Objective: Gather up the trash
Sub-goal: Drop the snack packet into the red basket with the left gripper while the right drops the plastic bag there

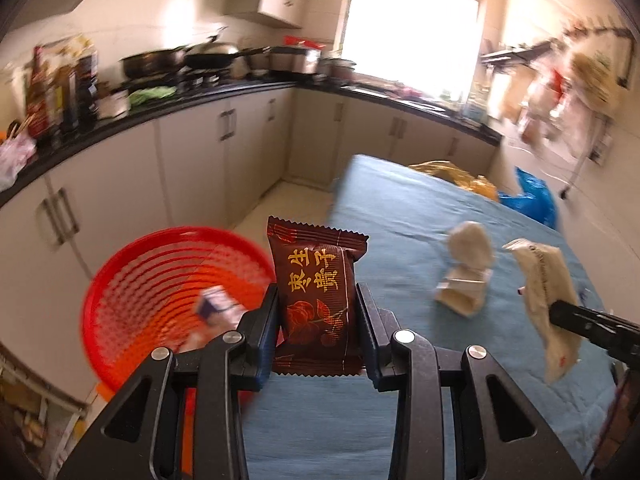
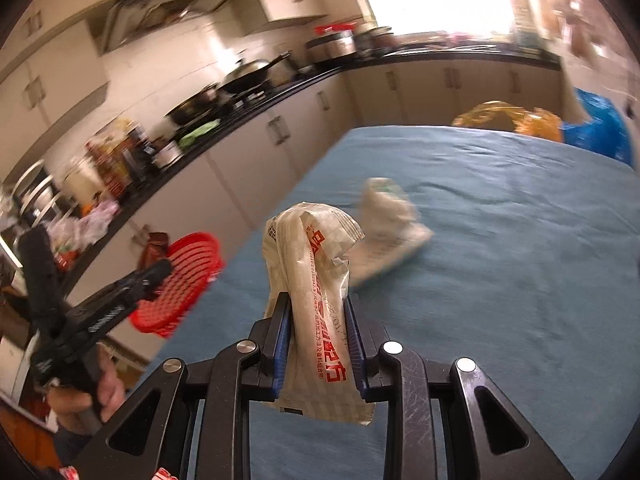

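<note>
My left gripper (image 1: pixel 316 312) is shut on a dark brown snack packet (image 1: pixel 316 292) with gold characters, held upright beside the red slatted basket (image 1: pixel 132 280). The basket stands off the table's left edge and holds a white and blue wrapper (image 1: pixel 218 310). My right gripper (image 2: pixel 316 340) is shut on a white wrapper (image 2: pixel 316 280) with red print, lifted above the blue table. In the left wrist view the right gripper (image 1: pixel 560 312) shows holding that wrapper (image 1: pixel 548 292). A crumpled beige wrapper (image 1: pixel 468 268) lies on the table; it also shows in the right wrist view (image 2: pixel 388 224).
The table carries a blue cloth (image 2: pixel 520 280). A yellow plastic bag (image 1: pixel 456 176) and a blue plastic bag (image 1: pixel 536 200) lie at its far edge. Kitchen cabinets with a black counter (image 1: pixel 180 120), pans and bottles run along the left and back. The left gripper shows in the right wrist view (image 2: pixel 160 272).
</note>
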A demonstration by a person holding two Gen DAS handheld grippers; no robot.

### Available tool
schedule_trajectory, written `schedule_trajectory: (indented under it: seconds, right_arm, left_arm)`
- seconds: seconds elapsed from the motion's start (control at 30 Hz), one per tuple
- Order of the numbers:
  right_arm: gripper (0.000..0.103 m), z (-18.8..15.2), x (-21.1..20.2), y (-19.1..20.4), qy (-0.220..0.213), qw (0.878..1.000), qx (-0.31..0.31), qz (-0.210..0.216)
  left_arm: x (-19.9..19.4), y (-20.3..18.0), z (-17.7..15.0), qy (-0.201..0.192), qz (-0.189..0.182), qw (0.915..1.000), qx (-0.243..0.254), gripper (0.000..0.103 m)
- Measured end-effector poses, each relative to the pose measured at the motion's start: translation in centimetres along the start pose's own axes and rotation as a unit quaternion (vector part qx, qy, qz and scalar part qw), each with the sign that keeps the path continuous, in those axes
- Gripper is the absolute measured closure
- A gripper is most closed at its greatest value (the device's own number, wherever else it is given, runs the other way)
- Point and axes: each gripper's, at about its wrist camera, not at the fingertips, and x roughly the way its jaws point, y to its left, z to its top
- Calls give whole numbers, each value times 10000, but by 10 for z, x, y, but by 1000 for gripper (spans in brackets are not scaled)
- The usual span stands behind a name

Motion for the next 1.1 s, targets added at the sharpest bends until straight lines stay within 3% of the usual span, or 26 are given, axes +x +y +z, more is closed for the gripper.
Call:
schedule_trajectory:
  seconds: [0.43,0.63,0.77,0.8,0.87,1.1]
  right_arm:
    - [74,42,107,120,514,9944,-608,701]
    - [74,52,156,146,791,9920,-638,745]
    - [70,55,173,154,841,9915,-662,735]
    - [70,56,176,154,844,9917,-632,735]
    - [70,57,176,151,845,9915,-576,800]
    - [69,63,137,123,511,9947,-349,824]
  left_arm:
    - [35,113,-5,332,458,9966,-602,68]
    - [35,117,-22,386,500,9960,-627,68]
    - [22,119,-26,189,440,9964,-698,43]
    - [18,119,-26,144,437,9966,-686,42]
    - [11,117,-26,57,387,9971,-657,37]
    - [-2,98,-29,-66,307,9978,-592,36]
